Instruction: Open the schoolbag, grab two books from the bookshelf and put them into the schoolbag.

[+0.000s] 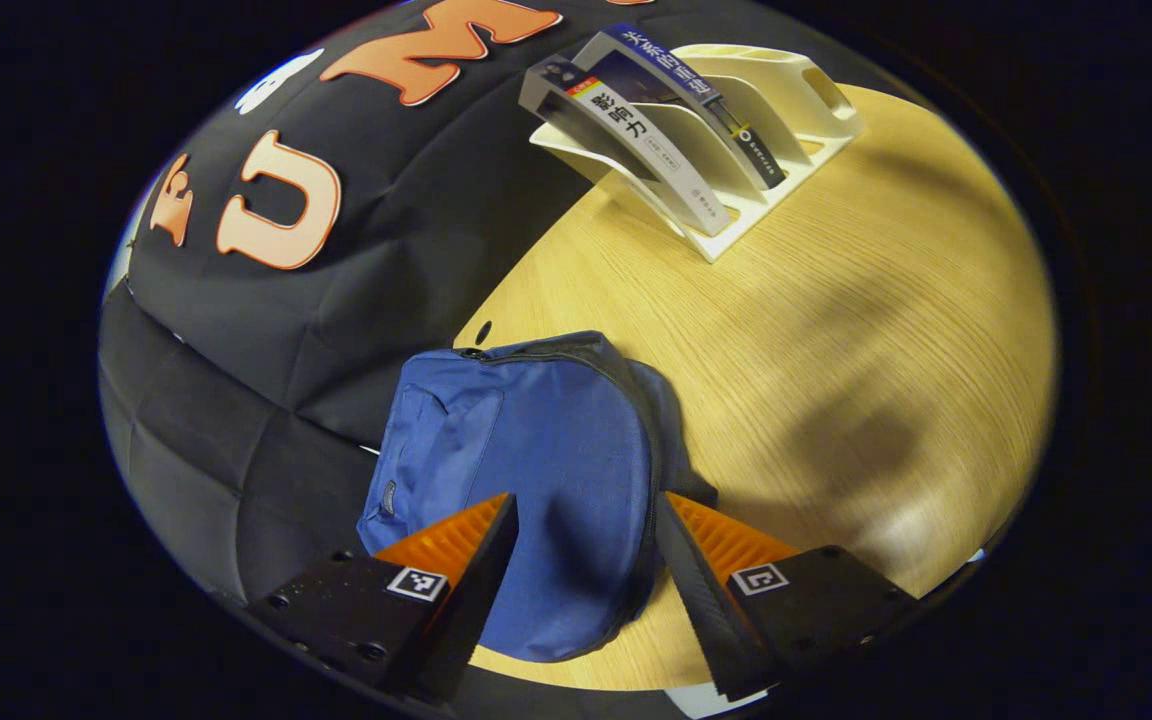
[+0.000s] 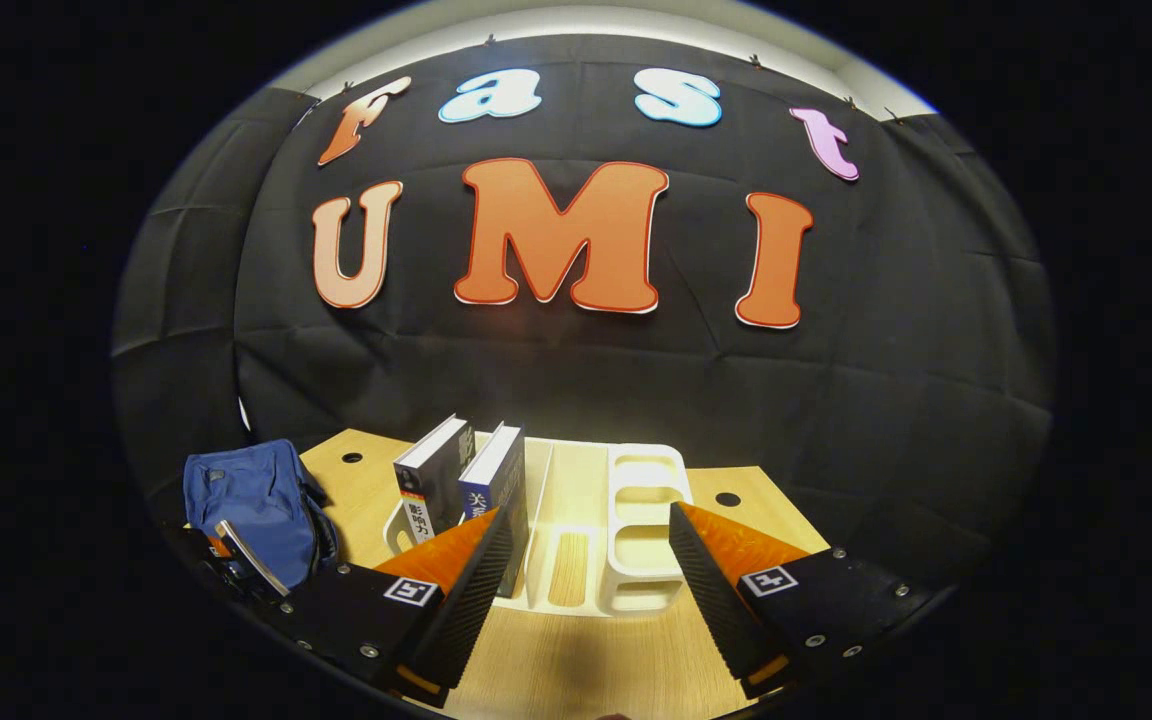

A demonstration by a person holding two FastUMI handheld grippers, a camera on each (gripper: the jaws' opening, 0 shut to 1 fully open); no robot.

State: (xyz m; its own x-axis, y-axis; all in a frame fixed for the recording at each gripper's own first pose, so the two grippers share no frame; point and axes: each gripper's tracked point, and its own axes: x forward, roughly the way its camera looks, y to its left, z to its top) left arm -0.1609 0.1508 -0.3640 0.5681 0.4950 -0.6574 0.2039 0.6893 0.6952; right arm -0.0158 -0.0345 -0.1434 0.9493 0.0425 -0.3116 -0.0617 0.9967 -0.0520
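Observation:
A blue schoolbag (image 1: 526, 470) lies flat and zipped on the wooden table, near the booth wall. My left gripper (image 1: 586, 545) hovers open just above its near end, fingers either side of the bag's body, holding nothing. A white slotted bookshelf (image 1: 736, 130) stands farther along the table with two books (image 1: 636, 120) leaning in it. In the right gripper view the bookshelf (image 2: 586, 520) is straight ahead with the two books (image 2: 466, 480) upright in its left slots. My right gripper (image 2: 586, 560) is open in front of the shelf, empty. The schoolbag (image 2: 251, 510) lies at the left, with the other gripper beside it.
The wooden table (image 1: 836, 350) stretches between the bag and the shelf. Black cloth wall (image 1: 286, 300) borders the table right behind the bag. Small round cable holes (image 2: 728, 498) mark the tabletop near the back edge.

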